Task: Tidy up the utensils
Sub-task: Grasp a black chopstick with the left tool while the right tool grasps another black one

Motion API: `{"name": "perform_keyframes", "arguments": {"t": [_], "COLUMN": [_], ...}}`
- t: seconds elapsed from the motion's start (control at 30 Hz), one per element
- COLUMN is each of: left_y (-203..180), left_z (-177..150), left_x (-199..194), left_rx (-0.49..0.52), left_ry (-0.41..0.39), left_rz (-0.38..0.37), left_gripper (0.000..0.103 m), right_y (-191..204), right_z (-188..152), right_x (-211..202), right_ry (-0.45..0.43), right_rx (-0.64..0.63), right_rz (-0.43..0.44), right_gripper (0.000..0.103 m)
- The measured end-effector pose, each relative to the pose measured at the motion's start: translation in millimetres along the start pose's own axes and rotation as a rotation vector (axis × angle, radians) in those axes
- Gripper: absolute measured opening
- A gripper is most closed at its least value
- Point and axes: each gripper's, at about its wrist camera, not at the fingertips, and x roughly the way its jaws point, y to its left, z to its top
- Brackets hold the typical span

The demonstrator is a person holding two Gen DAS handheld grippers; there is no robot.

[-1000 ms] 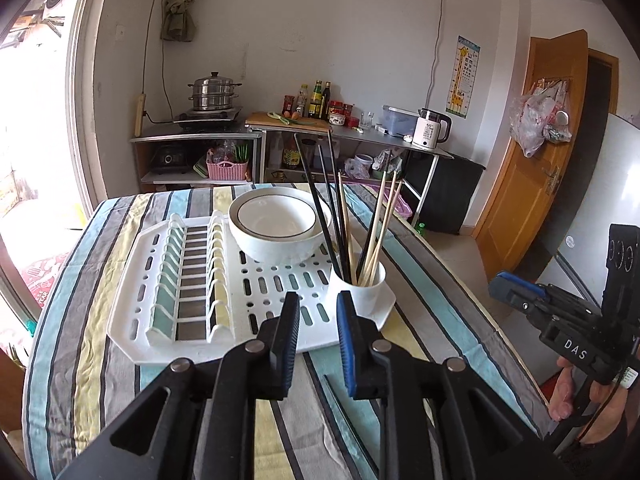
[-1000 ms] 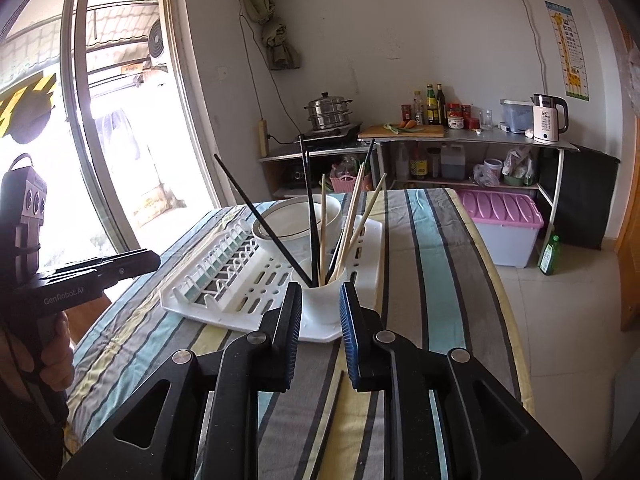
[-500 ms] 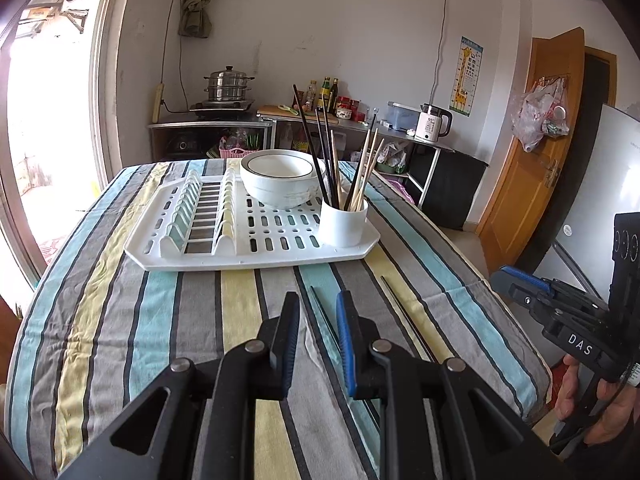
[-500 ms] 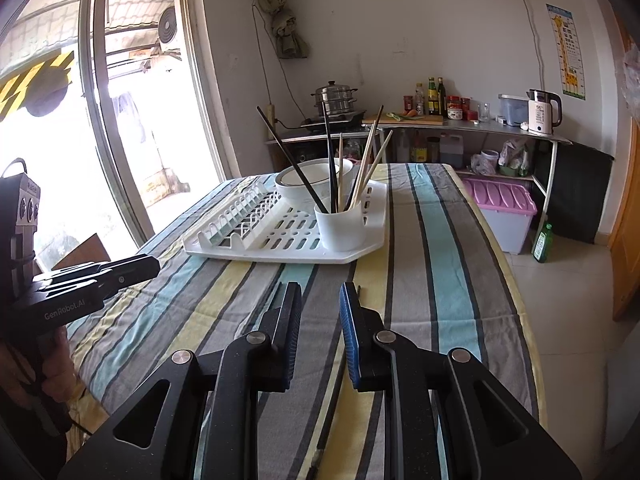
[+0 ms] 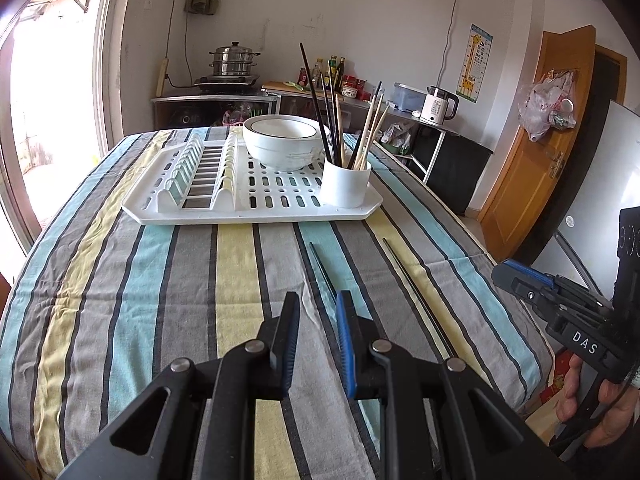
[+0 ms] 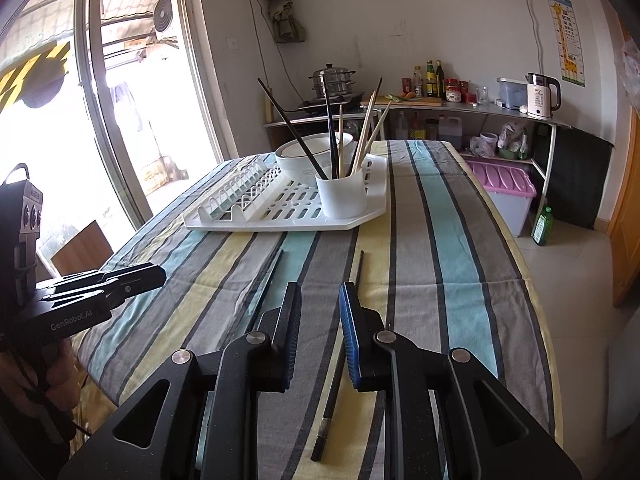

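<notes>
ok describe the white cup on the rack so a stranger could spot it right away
On the striped tablecloth sits a white dish rack. At its near right corner stands the white cup, beside the bowl. It alone holds upright black and wooden chopsticks.

Matt striped cloth tablecloth [image 5: 160, 280], glossy white plastic rack [image 5: 280, 208], shiny ceramic-looking bowl [image 5: 280, 148]

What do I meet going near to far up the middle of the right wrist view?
Right gripper → black chopstick on the cloth → rack edge → white cup → bowl → steamer pot.
</notes>
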Motion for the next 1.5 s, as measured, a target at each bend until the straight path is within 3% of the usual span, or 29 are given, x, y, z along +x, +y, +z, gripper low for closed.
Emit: {"name": "perform_keyframes", "arguments": {"t": [0.83,1.13,1.5], "left_y": [-9,-14,-32], "left_z": [11,15,16], "left_x": [118,122,128], "left_rx": [-0.059,-0.046,0.064], "left_ry": [0.254,0.235,0.211], "left_rz": [-0.004,0.012,0.107], "left_gripper": [0.020,0.020,0.018], "right_y": [-33,-31,-27], "right_z": [8,9,13], "right_x": [105,126,132], "right_ry": [0.238,0.280,0.294], "right_rx": [0.015,-0.020,-0.071], "right_rz": [-0.031,-0.055,-0.094], "right_gripper": [0.020,0.017,0.007]}}
